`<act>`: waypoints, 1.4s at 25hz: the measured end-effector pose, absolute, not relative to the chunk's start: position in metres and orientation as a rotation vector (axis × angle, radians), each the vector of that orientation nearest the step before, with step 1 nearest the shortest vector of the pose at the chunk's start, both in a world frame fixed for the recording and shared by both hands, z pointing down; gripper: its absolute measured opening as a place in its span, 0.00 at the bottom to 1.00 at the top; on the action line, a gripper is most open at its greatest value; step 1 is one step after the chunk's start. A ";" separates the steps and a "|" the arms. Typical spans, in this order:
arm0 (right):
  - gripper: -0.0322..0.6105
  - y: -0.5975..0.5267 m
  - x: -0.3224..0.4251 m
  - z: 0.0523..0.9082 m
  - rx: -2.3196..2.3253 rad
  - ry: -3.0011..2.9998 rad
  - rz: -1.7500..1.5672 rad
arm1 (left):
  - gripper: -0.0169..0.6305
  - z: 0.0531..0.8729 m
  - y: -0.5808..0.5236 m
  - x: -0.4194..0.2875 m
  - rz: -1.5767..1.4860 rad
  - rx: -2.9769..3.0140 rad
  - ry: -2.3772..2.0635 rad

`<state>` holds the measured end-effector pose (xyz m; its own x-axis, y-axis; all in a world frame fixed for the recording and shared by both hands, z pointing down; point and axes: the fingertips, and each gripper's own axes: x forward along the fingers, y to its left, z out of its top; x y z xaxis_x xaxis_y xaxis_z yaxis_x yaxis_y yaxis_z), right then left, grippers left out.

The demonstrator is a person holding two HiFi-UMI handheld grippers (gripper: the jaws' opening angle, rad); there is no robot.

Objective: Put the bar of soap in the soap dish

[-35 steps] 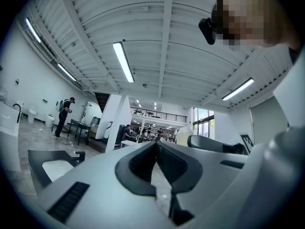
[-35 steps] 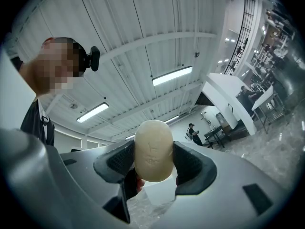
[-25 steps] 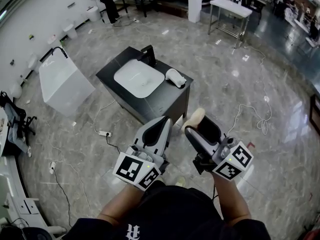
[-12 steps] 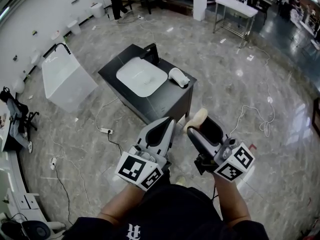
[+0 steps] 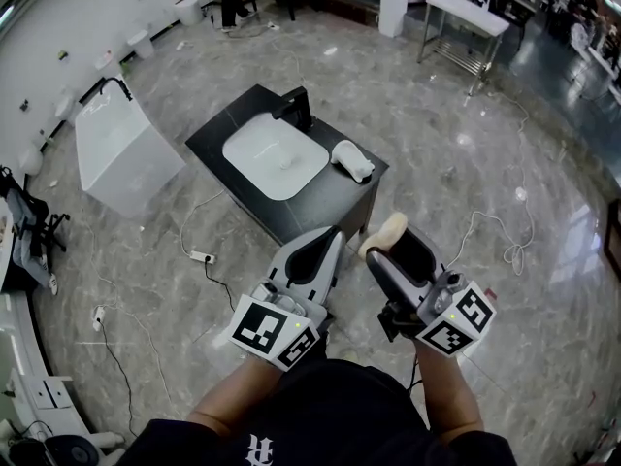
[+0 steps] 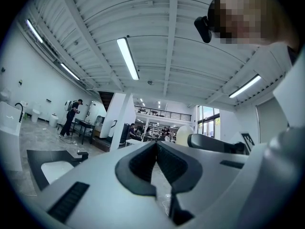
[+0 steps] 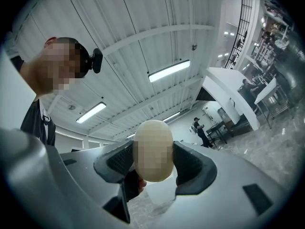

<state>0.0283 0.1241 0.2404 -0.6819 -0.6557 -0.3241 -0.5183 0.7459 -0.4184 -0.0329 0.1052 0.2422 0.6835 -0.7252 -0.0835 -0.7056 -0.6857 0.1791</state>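
Open floor [image 5: 466,144] around black vanity [image 5: 325,194], soap [image 5: 385,232] in right gripper [image 5: 388,245]

The floor [image 5: 466,144] is glossy, veined grey stone. The vanity top [image 5: 325,194] is matt black, and its basin [image 5: 272,155] is smooth glossy white. The bar of soap [image 7: 152,149] looks matt cream and smooth, between the ribbed dark pads [image 7: 189,162] of the right gripper [image 7: 152,163].

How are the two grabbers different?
The left gripper has its jaws pressed together; the right gripper has its jaws apart. The left gripper holds nothing; the right gripper grips the cream bar of soap. Both point toward the black sink cabinet.
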 end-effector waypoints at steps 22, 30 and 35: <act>0.45 -0.077 -0.001 0.266 -1.104 2.425 -0.455 | 0.04 0.270 -0.104 -0.060 -0.205 2.779 -1.003; 0.45 -0.111 0.005 0.280 -1.157 2.430 -0.468 | 0.04 0.285 -0.143 -0.051 -0.222 2.776 -0.980; 0.45 -0.145 0.015 0.300 -1.180 2.466 -0.475 | 0.04 0.299 -0.173 -0.041 -0.230 2.759 -1.001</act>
